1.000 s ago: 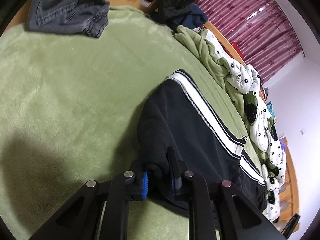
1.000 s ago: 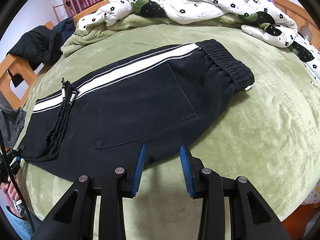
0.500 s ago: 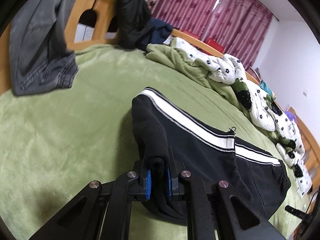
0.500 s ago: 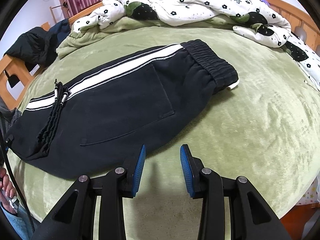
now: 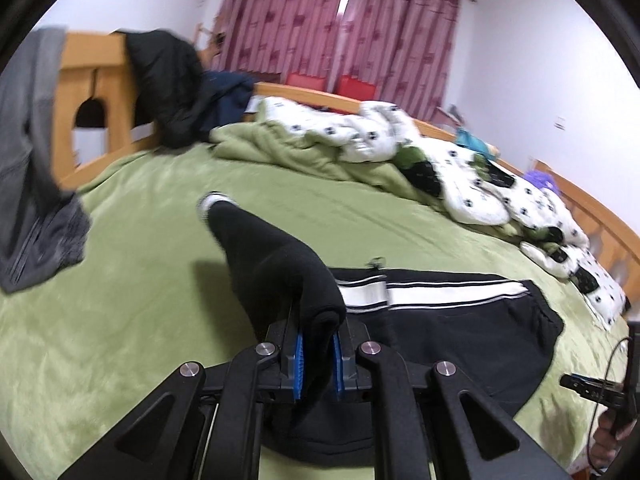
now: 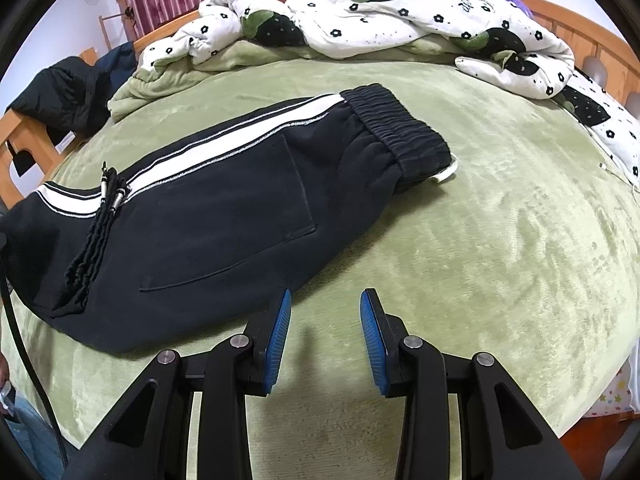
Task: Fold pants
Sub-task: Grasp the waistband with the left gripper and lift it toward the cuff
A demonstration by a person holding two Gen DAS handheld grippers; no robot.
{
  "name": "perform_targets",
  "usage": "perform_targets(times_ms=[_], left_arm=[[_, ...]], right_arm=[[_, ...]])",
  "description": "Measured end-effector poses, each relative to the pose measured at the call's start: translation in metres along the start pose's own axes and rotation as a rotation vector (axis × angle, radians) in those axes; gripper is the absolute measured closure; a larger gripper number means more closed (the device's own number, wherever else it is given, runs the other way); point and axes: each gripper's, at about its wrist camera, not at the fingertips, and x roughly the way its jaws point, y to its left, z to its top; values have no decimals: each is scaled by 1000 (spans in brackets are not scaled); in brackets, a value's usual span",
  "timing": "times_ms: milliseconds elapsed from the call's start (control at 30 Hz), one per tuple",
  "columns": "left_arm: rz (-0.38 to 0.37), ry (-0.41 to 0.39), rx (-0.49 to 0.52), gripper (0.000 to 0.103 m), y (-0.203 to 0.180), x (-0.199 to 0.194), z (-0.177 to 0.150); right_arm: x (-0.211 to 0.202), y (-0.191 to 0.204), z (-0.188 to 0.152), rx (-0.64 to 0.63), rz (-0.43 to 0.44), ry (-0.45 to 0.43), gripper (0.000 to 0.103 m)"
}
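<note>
I have the black track pants (image 6: 224, 216) lying on the green bed blanket (image 6: 500, 240), already doubled lengthwise so the two legs sit one on the other, white side stripe (image 6: 224, 148) facing up along the far edge. The elastic waistband (image 6: 396, 128) lies flat toward the rumpled flowered duvet (image 6: 400, 20), with the back pocket showing and the drawstrings (image 6: 108, 196) draped across the cloth near the other end.

My left claw (image 5: 318, 360) is clamped narrow on the leg end of the pants (image 5: 280, 268); black cloth is bunched between the blue pads (image 5: 298, 364), and that end rises off the blanket in a ridge, the cuff tip hanging in the air beyond it. My right claw (image 6: 324, 340) stands partly apart and holds nothing, hovering over bare blanket just beside the near edge of the pants, around the seat.

So I judge the lengthwise fold done and the crosswise fold only begun: the leg end is lifted but not yet laid over the seat. What I think is left is to carry that end across toward the waistband, lay it down square, smooth it, and perhaps fold once more to make a compact bundle. The loose drawstrings may get trapped inside the fold.

A grey garment (image 5: 36, 200) hangs on the wooden bed frame (image 5: 96, 80), clear of my work.
</note>
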Motion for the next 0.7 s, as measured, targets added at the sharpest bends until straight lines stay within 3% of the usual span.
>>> perform_targets(times_ms=[333, 567, 700], left_arm=[[-193, 12, 205, 93, -137, 13, -2], [-312, 164, 166, 93, -195, 57, -48], [-280, 257, 174, 92, -214, 80, -81]], right_arm=[[-19, -38, 5, 98, 13, -56, 66], [-24, -68, 6, 193, 22, -70, 66], [-23, -71, 7, 214, 32, -69, 66]])
